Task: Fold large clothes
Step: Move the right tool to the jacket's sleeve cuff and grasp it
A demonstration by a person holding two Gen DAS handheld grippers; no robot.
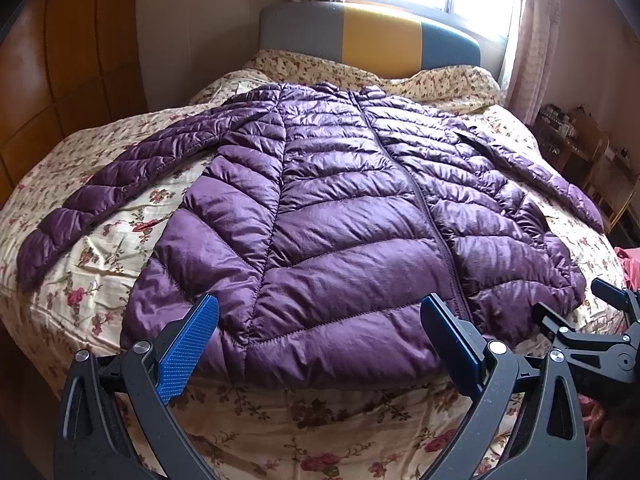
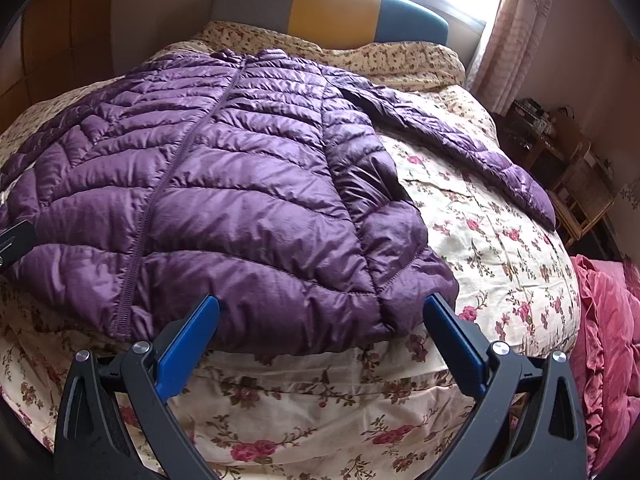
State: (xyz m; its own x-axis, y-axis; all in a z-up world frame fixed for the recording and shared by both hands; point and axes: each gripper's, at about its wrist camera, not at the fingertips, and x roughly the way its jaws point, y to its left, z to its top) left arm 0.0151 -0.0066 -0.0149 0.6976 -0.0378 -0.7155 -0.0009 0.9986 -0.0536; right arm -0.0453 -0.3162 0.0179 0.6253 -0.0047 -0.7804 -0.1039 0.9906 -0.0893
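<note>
A purple quilted down jacket (image 1: 340,208) lies flat and zipped, front up, on the floral bed cover (image 1: 320,420), collar toward the headboard, both sleeves spread out. My left gripper (image 1: 320,320) is open and empty, just above the left half of the jacket's hem. My right gripper (image 2: 320,320) is open and empty over the right half of the hem of the jacket (image 2: 224,200). The right gripper also shows in the left wrist view (image 1: 612,320) at the right edge.
A grey, yellow and blue headboard (image 1: 368,32) stands under a bright window. A wooden wardrobe (image 1: 60,80) is at the left. A red ruffled blanket (image 2: 604,340) lies right of the bed. Wooden chairs and clutter (image 2: 576,168) are at the far right.
</note>
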